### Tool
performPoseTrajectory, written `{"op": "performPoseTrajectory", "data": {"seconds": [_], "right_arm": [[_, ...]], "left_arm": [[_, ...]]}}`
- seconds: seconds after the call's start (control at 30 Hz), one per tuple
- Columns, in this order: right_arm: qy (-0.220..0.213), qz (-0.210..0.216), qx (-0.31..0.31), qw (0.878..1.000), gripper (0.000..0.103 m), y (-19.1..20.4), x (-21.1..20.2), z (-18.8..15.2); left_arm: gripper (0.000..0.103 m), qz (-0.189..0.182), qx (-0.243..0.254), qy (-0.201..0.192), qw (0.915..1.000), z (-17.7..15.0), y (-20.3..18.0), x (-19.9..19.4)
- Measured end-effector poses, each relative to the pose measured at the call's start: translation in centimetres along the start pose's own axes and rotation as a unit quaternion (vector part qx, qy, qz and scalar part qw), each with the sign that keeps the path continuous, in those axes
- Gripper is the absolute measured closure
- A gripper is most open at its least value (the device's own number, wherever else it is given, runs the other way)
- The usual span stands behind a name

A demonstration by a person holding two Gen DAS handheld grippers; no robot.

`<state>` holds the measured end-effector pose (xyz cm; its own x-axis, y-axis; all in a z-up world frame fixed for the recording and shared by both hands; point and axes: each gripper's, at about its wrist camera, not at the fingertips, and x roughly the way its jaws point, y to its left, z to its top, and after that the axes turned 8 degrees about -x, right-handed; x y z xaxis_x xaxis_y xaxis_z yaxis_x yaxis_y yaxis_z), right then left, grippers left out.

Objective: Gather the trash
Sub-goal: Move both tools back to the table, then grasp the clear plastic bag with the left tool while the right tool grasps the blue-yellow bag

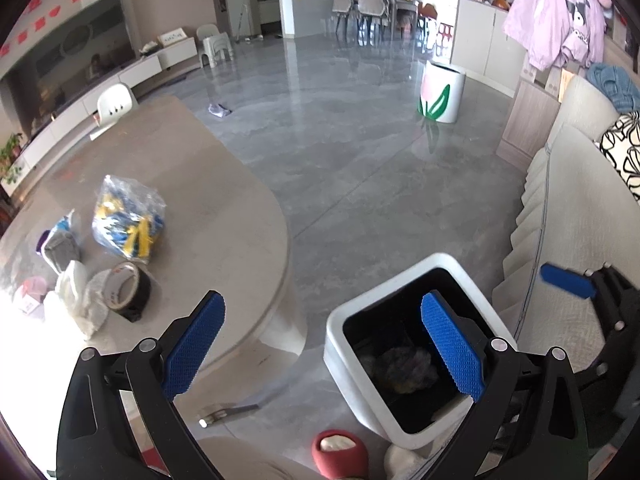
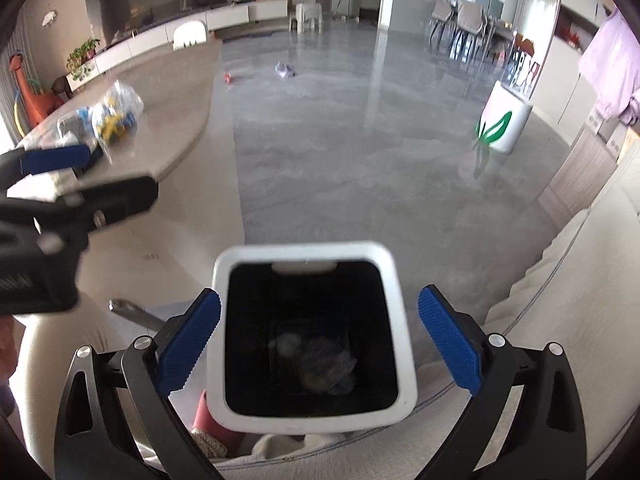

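Observation:
A white bin with a black liner stands on the floor between the table and the sofa. Crumpled plastic trash lies at its bottom. My right gripper hangs open right above the bin mouth, nothing between its blue pads. My left gripper is open too and empty, over the gap between the table edge and the bin. On the table lie a clear bag of yellow and blue bits, a tape roll, white crumpled plastic and a grey wrapped item.
The round grey table is on the left, a pale sofa on the right. A purple scrap and a small red thing lie on the far floor. A white tulip-printed tub stands beyond. A red slipper is near the bin.

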<state>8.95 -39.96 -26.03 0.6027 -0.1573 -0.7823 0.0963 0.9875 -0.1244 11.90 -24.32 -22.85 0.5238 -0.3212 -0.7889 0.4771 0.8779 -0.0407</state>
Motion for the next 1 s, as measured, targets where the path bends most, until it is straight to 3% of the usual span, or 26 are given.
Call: {"op": "performPoseTrajectory", "data": {"seconds": [0.3, 0.53, 0.77, 1.0], "right_arm": [[-0.082, 0.004, -0.049, 0.995, 0.004, 3.2, -3.1, 4.3], [-0.128, 0.036, -0.101, 0.986, 0.004, 8.2, -4.0, 8.3], [-0.161, 0.067, -0.154, 0.973, 0.004, 13.9, -4.0, 11.3], [-0.167, 0.085, -0.185, 0.965, 0.004, 17.7, -2.5, 13.7]], "left_arm": [[0.006, 0.03, -0.068, -0.043, 0.9963, 0.5, 6.4, -4.2], [0.006, 0.081, -0.155, -0.071, 0.982, -0.2, 14.2, -7.7], [0.006, 0.116, -0.203, -0.07, 0.9696, -2.1, 19.5, -8.6], [0.006, 0.122, -0.226, -0.055, 0.965, -3.8, 22.0, -7.6]]}}
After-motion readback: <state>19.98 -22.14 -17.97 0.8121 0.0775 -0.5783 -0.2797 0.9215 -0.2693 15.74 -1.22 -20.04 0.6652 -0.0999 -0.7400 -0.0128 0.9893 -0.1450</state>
